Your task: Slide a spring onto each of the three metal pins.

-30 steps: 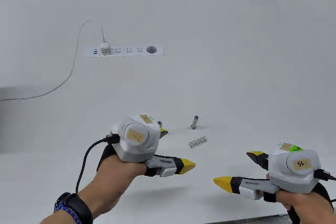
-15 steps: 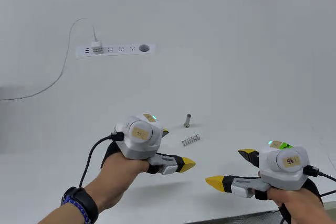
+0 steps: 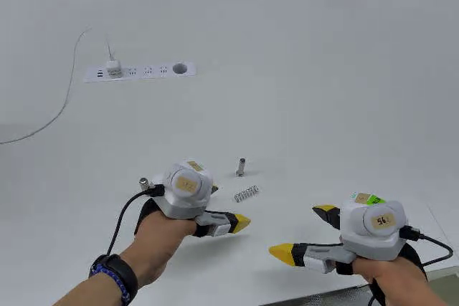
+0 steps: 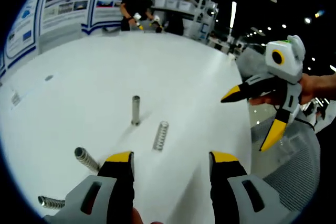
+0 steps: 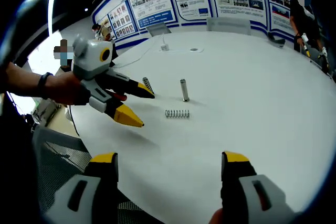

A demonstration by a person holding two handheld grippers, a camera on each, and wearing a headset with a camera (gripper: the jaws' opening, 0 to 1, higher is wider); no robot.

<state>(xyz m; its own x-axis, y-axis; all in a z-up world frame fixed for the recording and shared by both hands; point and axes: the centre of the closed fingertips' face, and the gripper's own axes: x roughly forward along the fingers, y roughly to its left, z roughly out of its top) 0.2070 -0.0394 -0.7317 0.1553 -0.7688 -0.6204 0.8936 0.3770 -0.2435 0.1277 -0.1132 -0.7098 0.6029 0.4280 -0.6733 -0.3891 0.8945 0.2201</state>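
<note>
Metal pin [image 3: 241,168] upright; loose spring [image 3: 246,193] lying just beside.

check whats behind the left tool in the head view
A metal pin peeks out behind the left tool; its lower part is covered. The left gripper view shows coils around it.

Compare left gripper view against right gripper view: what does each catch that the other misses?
Left gripper view: a second spring lying near its bottom-left edge, and the right gripper, jaws open. Right gripper view: the left gripper, jaws open, in a hand with a dark wristband. Both: the bare pin and the loose spring beside it.
</note>
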